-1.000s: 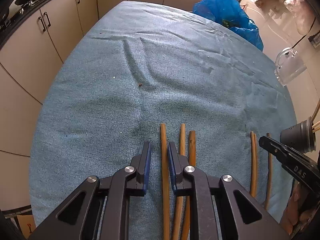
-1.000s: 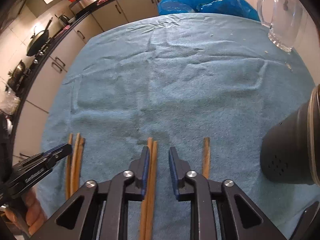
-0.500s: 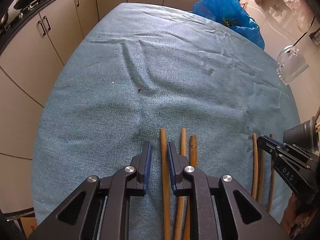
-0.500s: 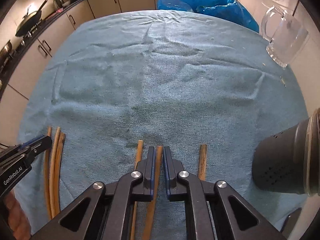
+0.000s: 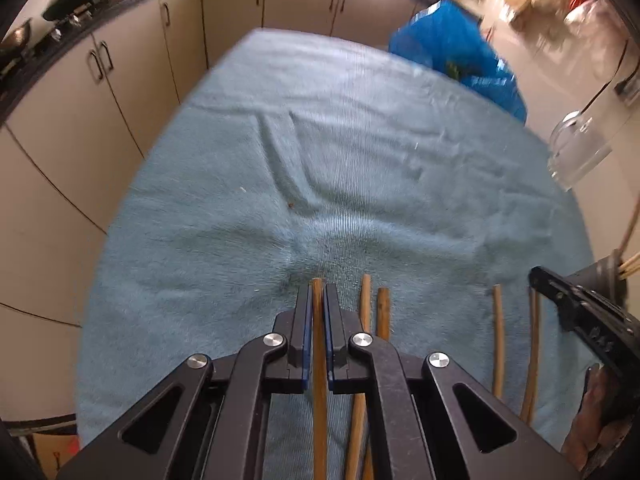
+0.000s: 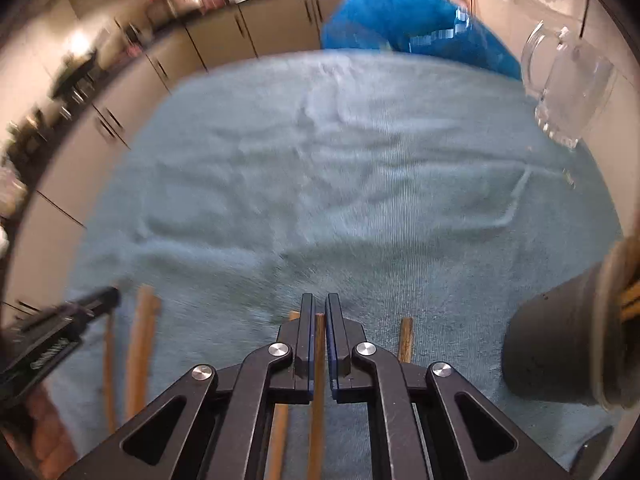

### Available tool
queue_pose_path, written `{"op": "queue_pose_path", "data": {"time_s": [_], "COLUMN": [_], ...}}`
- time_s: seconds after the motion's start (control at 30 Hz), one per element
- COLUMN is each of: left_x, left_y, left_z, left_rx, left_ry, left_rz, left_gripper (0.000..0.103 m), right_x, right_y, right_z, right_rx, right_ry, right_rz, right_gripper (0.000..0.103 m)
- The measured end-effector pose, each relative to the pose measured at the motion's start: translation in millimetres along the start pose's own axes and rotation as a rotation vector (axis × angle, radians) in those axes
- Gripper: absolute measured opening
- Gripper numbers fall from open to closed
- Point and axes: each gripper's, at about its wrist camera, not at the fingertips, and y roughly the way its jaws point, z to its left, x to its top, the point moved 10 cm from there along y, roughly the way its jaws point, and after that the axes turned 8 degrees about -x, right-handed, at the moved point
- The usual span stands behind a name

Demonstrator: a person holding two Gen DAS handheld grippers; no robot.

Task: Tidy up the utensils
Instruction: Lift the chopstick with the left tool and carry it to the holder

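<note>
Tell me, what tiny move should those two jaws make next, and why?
Probably lift both straight up a little. The left gripper is shut on one chopstick, and the right gripper is shut on another; both sticks still seem to lie along the towel. Raising them frees them for the dark holder at right, which already holds sticks.

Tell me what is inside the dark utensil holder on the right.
The dark utensil holder shows a few light wooden sticks poking out of its mouth, probably chopsticks. Its opaque wall hides their lower ends and anything else inside.
</note>
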Motion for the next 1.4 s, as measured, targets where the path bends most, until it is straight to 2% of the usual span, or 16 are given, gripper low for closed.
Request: {"op": "queue_pose_path", "data": {"time_s": [0.1,0.27,0.37,0.47,0.53,0.67,0.83,1.4], "left_x": [0.1,-4.9,-17.1,-29.3,-36.7,-48.9,-57.1,-58.2], "left_y": [-33.8,-89.1,-113.2,-138.5,-152.0,-176.9,-192.3,-213.6], "left_z": [-10.2,-29.7,-43.4,-55.6,-64.6,-68.5,-69.8,-83.8], "left_rx": [-0.037,-0.038,-0.049,-0.029,-0.042,-0.012,0.017,-0.043], "left_ry": [0.002,0.047,0.070,0.101,0.118,0.128,0.122,0.132], "left_rz": [-0.082,-0.217,-0.264,-0.326,-0.347,-0.400,-0.424,-0.418], "left_gripper": [0.005,0.005,0.005,0.005,0.005,0.005,0.005,0.005], "right_x": [4.8,-4.5,-17.1,-31.7,-40.5,-54.7,-63.3,-66.3], "right_y": [-40.9,-119.1,-152.9,-179.5,-194.5,-217.5,-231.5,-245.6], "right_z": [-0.9,-1.0,1.5,2.3,1.0,-2.7,-7.8,-17.2], "right_rx": [0.063,0.156,0.146,0.157,0.161,0.164,0.175,0.176], "right_ry": [0.016,0.016,-0.001,-0.014,-0.021,-0.029,-0.022,0.011], "right_rz": [-0.119,-0.344,-0.449,-0.517,-0.556,-0.605,-0.629,-0.647], "right_gripper": [0.005,0.005,0.005,0.005,0.005,0.005,0.005,0.005]}}
